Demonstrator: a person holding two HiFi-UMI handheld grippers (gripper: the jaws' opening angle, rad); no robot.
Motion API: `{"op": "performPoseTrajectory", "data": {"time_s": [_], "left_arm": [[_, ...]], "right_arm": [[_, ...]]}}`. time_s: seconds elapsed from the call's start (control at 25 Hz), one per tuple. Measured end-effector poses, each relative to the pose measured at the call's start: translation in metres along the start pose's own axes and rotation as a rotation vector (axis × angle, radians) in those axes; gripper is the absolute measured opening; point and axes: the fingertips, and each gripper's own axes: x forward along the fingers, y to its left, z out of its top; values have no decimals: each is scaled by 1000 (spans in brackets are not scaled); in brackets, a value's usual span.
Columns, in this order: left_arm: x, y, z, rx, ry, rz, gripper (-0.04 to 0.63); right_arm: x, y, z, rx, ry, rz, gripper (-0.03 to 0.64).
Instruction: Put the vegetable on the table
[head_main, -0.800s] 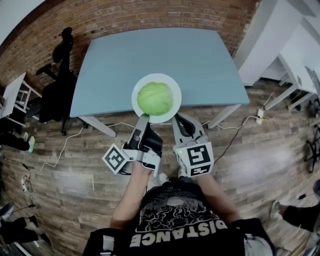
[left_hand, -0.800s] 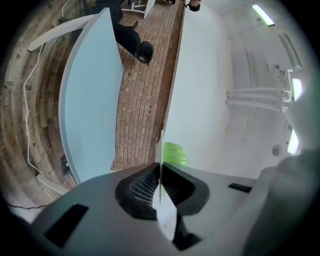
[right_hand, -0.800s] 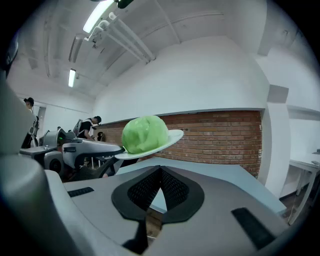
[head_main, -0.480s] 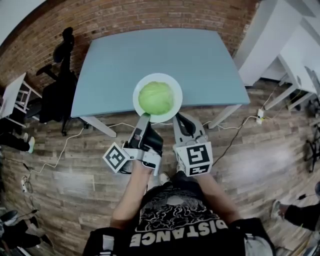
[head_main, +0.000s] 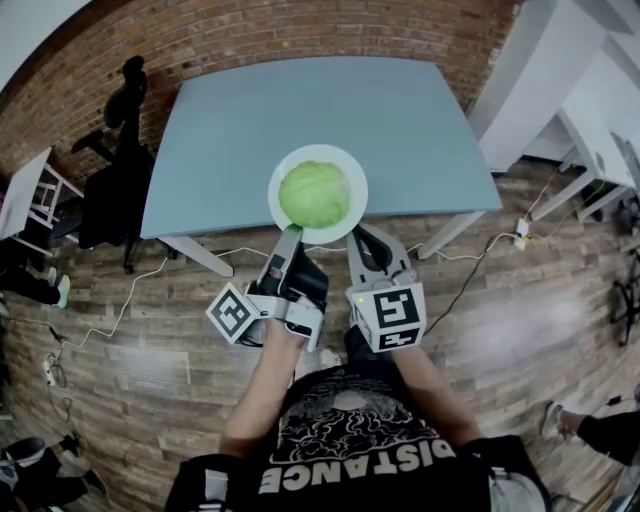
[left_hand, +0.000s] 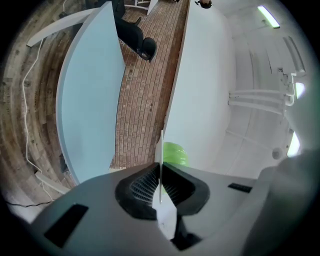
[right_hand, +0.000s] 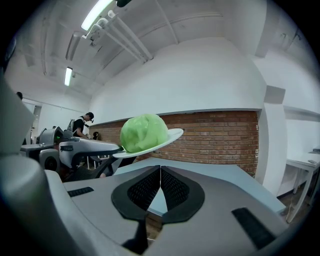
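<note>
My left gripper (left_hand: 160, 176) has its jaws clamped on the rim of a white plate (head_main: 355, 215), seen edge-on. It holds the plate tilted in the air over the near edge of the table (head_main: 300, 100). The cabbage (head_main: 314, 195) sits on the plate. My right gripper (right_hand: 160, 177), jaws pressed together on nothing, is just beside the plate's near rim.

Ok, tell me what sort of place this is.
Likely an office or lab workroom: a red brick wall, a black swivel office chair beside the pale blue rectangular table, and a white power strip with cables on the wood-plank floor.
</note>
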Motion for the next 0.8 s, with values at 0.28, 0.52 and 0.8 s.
{"op": "performPoseTrajectory", "data": {"time_s": [0.28, 0.52, 0.8], "left_arm": [[26, 13, 5, 7, -3, 12, 20], [63, 27, 11, 8, -17, 33, 20], [124, 51, 20, 6, -44, 71, 20]], "right_arm": [[24, -21, -3, 18, 10, 10, 9], [53, -53, -6, 34, 23, 23, 9], [100, -103, -6, 55, 49, 47, 9]]}}
